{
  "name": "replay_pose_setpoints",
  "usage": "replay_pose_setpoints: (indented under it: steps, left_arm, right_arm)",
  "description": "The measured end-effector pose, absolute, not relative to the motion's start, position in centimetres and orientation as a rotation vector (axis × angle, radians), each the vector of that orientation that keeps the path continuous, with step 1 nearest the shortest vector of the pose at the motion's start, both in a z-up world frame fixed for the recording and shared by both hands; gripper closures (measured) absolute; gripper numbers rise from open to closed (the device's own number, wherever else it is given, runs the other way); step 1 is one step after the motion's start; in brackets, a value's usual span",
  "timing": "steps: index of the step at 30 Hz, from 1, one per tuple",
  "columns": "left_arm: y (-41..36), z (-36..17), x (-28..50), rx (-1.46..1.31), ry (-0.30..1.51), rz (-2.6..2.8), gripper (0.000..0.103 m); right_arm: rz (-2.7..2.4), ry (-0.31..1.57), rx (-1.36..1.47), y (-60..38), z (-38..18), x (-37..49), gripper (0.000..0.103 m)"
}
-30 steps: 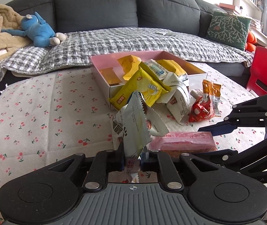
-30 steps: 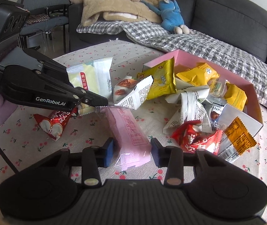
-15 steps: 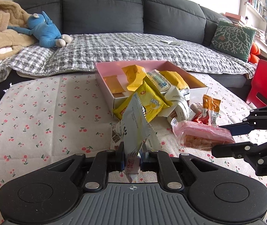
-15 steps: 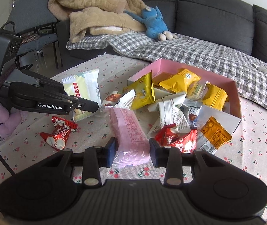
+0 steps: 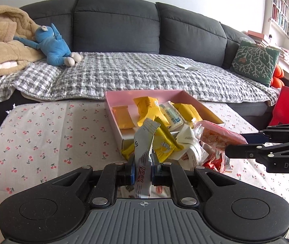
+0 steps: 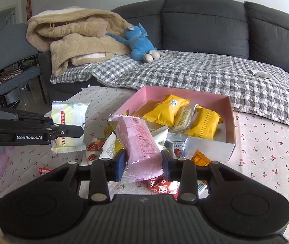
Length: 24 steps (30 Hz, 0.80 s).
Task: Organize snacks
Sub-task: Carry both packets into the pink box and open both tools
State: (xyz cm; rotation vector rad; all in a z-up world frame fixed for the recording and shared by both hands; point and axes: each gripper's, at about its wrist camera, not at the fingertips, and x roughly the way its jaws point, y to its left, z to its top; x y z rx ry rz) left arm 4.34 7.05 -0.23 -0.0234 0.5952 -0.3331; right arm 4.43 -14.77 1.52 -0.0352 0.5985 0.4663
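Observation:
My left gripper (image 5: 142, 169) is shut on a white and pale-green snack packet (image 5: 144, 148), held edge-on above the table; the right wrist view shows that packet's face (image 6: 69, 127) in the left gripper (image 6: 74, 130). My right gripper (image 6: 142, 163) is shut on a pink snack bar (image 6: 139, 140), lifted above the pile; it also shows in the left wrist view (image 5: 218, 135). A pink box (image 6: 230, 109) holds several yellow packets (image 6: 167, 109). Loose snacks (image 5: 185, 148) lie heaped at its near corner.
The table wears a cherry-print cloth (image 5: 42, 142). A red wrapped snack (image 6: 161, 187) lies under my right gripper. Behind are a grey sofa with a checked blanket (image 5: 144, 73), a blue plush toy (image 5: 55, 44) and a red chair (image 5: 288, 105).
Both grippers have risen from the table with their packets. The pink bar left the cloth and now hangs nearer the box, as does the white packet.

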Motion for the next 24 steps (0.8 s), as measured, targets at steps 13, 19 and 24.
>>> replay_pose_setpoints:
  steps: [13, 19, 24]
  left_arm:
    - [3.7, 2.5, 10.4, -0.029, 0.587, -0.315, 0.092]
    - [2.5, 1.7, 15.1, -0.048, 0.663, -0.269, 0.091]
    - [2.2, 0.3, 18.2, -0.082, 0.73, -0.221, 0.091]
  right_arm:
    - [0.324, 0.598, 0.086, -16.6, 1.6, 10.8, 0.069]
    - [0.284, 0.602, 0.129, -17.5, 1.0, 12.6, 0.069]
    - [0.246, 0.624, 0.149, -18.1, 0.2, 13.9, 0.069]
